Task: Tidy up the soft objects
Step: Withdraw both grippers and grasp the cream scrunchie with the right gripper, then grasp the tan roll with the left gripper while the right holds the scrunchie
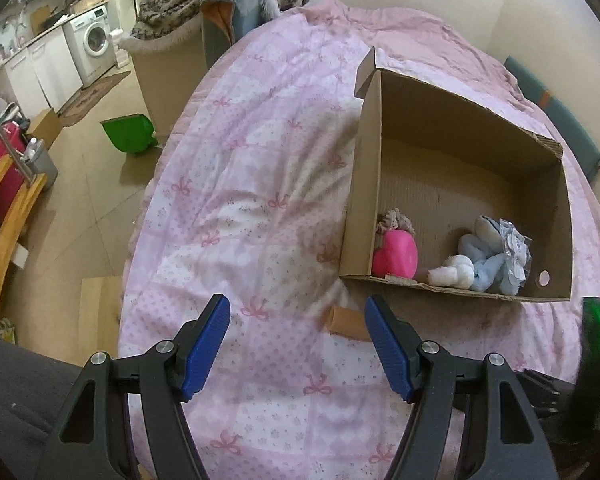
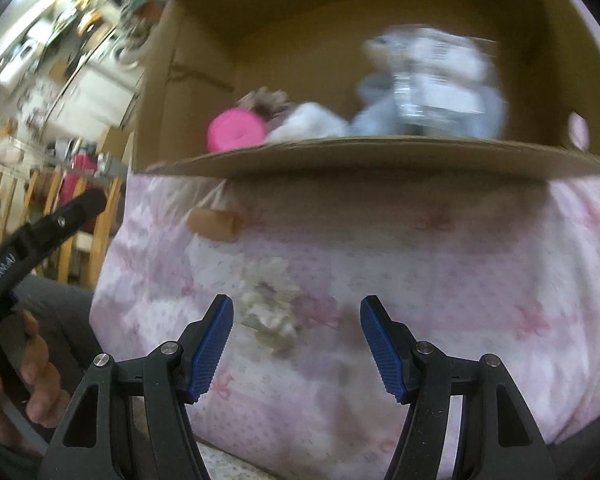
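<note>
Two soft things remain on the bed [image 2: 480,280]; my right claw [image 2: 296,342], spread and empty, should straddle the pale scrunchie [image 2: 270,312] near the front edge before pinching.

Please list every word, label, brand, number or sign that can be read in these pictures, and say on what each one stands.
No text can be read with certainty.
White lettering on the left gripper's black arm, seen in the right wrist view: blurred, unreadable.
Print on the plastic tag of the blue plush in the box: too small and blurred.
Washing machine: panel marks too small.
</note>
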